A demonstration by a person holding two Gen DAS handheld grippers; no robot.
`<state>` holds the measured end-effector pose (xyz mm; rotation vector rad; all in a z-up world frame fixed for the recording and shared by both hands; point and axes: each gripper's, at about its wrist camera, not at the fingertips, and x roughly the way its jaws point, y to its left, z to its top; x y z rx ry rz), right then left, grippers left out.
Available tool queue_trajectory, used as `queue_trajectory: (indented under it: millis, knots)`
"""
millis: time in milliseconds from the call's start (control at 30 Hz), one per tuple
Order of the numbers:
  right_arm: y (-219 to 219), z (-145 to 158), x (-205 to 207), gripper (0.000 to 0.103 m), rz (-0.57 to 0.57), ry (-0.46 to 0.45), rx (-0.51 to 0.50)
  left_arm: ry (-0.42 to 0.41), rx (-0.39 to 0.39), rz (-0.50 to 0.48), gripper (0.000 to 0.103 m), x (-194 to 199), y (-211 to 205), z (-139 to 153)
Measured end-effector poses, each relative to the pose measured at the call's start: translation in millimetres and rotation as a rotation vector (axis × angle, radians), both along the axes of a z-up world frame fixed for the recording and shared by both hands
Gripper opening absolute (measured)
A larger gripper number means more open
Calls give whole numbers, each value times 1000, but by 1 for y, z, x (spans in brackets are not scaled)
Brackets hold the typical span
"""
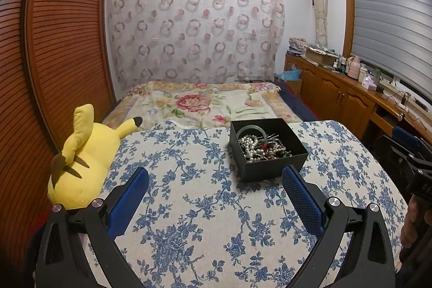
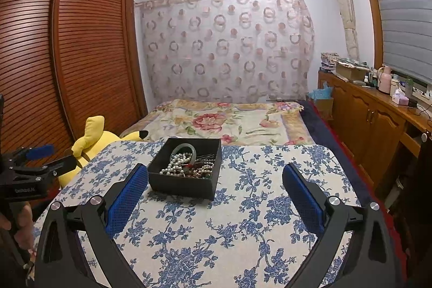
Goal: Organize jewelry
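A black open box (image 1: pixel 272 166) stands on a table with a blue floral cloth (image 1: pixel 194 207). It holds a tangle of jewelry: a pearl necklace (image 1: pixel 249 146), a pale green bangle (image 1: pixel 252 129), dark beads and hairpins. My left gripper (image 1: pixel 216 177) is open and empty, hovering over the cloth with the box just beyond its right finger. In the right wrist view the box (image 2: pixel 183 184) sits just beyond the left finger of my right gripper (image 2: pixel 216 177), which is open and empty. Each gripper shows at the edge of the other's view.
A yellow plush toy (image 1: pixel 86 153) lies at the table's left edge, against a wooden louvred wardrobe (image 1: pixel 54 58). A bed with a floral cover (image 1: pixel 205 104) lies behind the table. A wooden cabinet (image 1: pixel 337 93) with bottles and clutter runs along the right wall.
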<state>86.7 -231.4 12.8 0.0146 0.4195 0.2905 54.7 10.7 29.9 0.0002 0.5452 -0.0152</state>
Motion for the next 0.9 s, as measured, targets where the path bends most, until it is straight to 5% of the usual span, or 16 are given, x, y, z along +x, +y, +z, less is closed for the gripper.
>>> queue_trajectory:
  millis: [900]
  knots:
    - [-2,0,0,100,-1,-1,4,-12,3,-6,95,-2,-3,4]
